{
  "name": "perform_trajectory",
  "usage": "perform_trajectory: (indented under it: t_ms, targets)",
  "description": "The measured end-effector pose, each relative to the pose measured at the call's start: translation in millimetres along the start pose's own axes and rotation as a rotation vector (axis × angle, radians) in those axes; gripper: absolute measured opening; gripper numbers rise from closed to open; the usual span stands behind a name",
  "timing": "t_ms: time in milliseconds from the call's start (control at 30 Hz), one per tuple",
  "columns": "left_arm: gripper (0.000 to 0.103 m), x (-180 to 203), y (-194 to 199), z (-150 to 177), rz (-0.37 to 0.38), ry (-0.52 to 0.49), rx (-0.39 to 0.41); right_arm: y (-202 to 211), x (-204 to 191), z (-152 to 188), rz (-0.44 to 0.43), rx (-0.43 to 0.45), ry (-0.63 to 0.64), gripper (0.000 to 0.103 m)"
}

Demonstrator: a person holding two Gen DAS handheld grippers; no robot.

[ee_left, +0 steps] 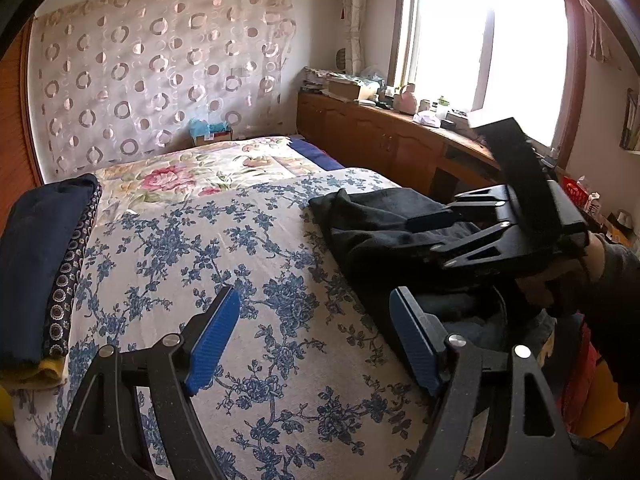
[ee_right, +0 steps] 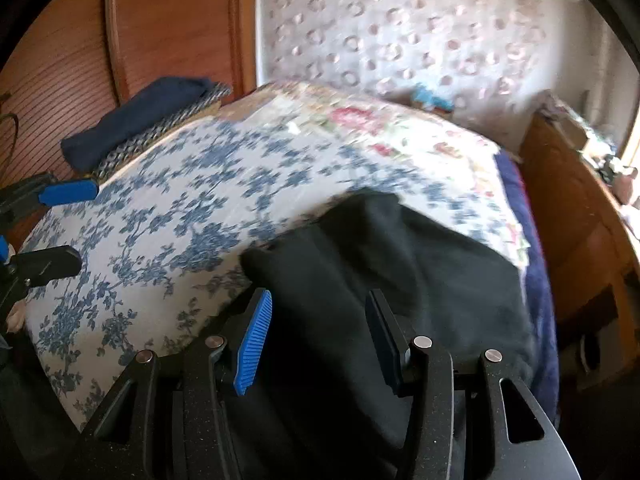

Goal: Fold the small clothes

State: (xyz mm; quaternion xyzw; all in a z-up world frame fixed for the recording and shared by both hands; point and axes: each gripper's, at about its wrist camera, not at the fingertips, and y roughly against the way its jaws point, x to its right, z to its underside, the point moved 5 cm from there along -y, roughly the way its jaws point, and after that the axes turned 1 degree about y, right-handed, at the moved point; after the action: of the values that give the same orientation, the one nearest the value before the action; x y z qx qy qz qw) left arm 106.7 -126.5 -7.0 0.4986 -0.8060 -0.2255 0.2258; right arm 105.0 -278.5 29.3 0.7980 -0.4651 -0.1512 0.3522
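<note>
Black garment (ee_right: 384, 264) before parted right gripper (ee_right: 316, 344)

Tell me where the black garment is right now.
The black garment lies on the right side of the floral bedsheet, just ahead of the open right tool, near the bed's window-side edge.

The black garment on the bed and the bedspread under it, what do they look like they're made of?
The black garment looks like soft matte knit or fleece, slumping in rounded folds; the exact fibre is unclear. The bedspread looks like thin woven cotton, matte, with a printed blue flower pattern, lying flat.
</note>
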Motion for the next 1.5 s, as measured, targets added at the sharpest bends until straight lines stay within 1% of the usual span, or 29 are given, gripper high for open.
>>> perform_trajectory:
  t_ms: [133,333,400,433,467,500,567,733,900,1000,1133,1200,1267,1433,1467,1500]
  targets:
    - [0.078,-1,-1,2,0.002,0.004,-0.001,-15,-3,-6,-0.034,-0.038,0.024,0.051]
    - [0.078,0,-3,6,0.01,0.002,-0.007,-43,-4,-10,-0.018,-0.103,0.071,0.049]
    - [0.078,0,-3,7,0.011,0.002,-0.01,-48,-5,-10,-0.018,-0.107,0.072,0.031]
    - [0.078,1,-4,7,0.013,0.002,-0.012,-49,-4,-9,-0.009,-0.105,0.076,0.026]
    - [0.078,1,-5,7,0.014,0.003,-0.013,-48,-3,-9,-0.001,-0.1,0.078,0.014]
    - [0.078,2,-5,7,0.014,0.002,-0.014,-47,-3,-9,0.0,-0.091,0.078,0.007]
    - [0.078,3,-6,8,0.015,-0.001,-0.016,-36,0,-10,0.005,-0.056,0.071,0.004]
    - [0.078,5,-7,9,0.017,-0.005,-0.019,-8,19,-22,0.052,0.037,0.03,0.004]
    - [0.078,6,-10,9,0.019,-0.003,-0.024,11,40,-32,0.127,0.093,0.003,0.004]
    - [0.078,7,-10,10,0.021,-0.005,-0.027,16,54,-34,0.171,0.111,-0.014,0.003]
    - [0.078,7,-11,11,0.021,-0.007,-0.031,14,81,-37,0.233,0.118,-0.052,0.004]
    - [0.078,7,-12,11,0.022,-0.007,-0.033,8,95,-36,0.265,0.108,-0.084,0.004]
    - [0.078,8,-13,11,0.022,-0.009,-0.035,-3,110,-32,0.299,0.079,-0.123,0.004]
    - [0.078,11,-14,11,0.023,-0.014,-0.042,-34,137,-21,0.364,-0.026,-0.212,0.004]
    - [0.078,11,-14,11,0.024,-0.015,-0.043,-37,139,-18,0.359,-0.038,-0.235,0.009]
    - [0.078,12,-14,11,0.026,-0.016,-0.043,-37,141,-16,0.36,-0.041,-0.259,0.021]
